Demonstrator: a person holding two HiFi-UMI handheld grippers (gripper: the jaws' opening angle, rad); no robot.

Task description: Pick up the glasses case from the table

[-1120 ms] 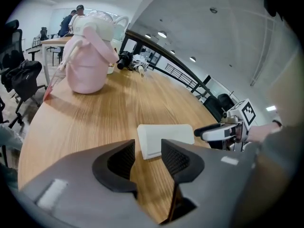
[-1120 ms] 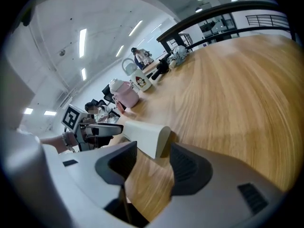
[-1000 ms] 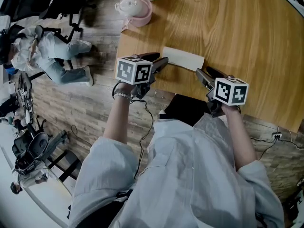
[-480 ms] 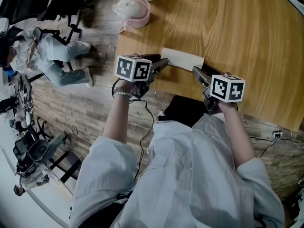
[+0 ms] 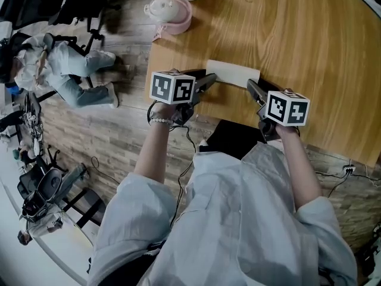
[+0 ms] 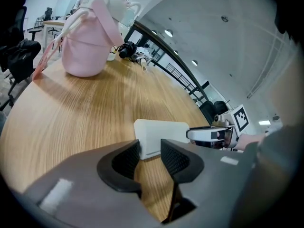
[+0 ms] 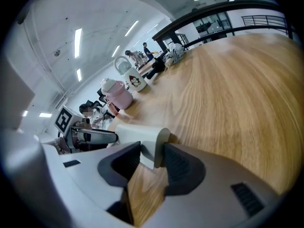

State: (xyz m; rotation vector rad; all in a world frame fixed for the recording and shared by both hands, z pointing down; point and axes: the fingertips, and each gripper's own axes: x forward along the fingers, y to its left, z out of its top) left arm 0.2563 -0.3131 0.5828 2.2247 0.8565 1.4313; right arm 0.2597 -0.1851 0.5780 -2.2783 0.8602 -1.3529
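Wooden table [image 5: 309, 52] is bearing a stiff, probably light, slick glasses case [image 5: 233, 74]; right gripper [image 7: 152, 152], jaws having just been closing round one short end, isn't pinching yet; left gripper [image 6: 149, 148] is gaping at the other.

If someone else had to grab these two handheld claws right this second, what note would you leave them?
Left gripper: open, jaws at one end of the white glasses case, not gripping.
Right gripper: jaws have just been closing around the case's other end; a gap remains on one side, so no grip yet.
Case lies flat on the wooden table.
Done: both grippers lined up.
To do: finish closing, lift.
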